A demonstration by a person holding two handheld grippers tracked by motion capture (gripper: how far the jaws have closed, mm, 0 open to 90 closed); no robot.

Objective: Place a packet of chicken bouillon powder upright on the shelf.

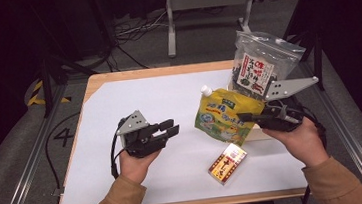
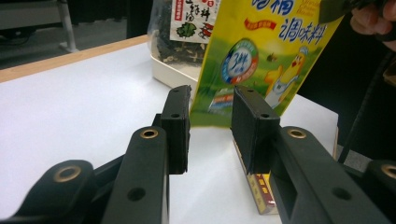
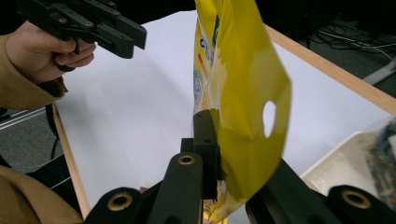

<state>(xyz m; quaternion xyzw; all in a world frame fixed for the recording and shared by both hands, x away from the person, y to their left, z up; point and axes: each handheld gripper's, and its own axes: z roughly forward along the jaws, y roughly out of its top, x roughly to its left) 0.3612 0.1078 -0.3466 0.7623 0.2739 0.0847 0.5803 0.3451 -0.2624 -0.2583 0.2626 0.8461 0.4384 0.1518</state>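
High view: the right gripper is clamped on the edge of a yellow pouch, which hangs clear of the white sheet on the table, tilted, its white spout at the upper left. Right gripper view puts the pouch pinched between the two black jaws, edge-on, with a punched hole near its far side. The left gripper sits level near the table's middle, well apart from the pouch, its jaws parted with nothing between them. Left gripper view looks through that gap at the pouch beyond; the pads touch nothing. A small red and white box lies flat on the sheet below the pouch, near the right hand. Behind the pouch a clear bag with dark contents stands in a white tray at the table's right edge.
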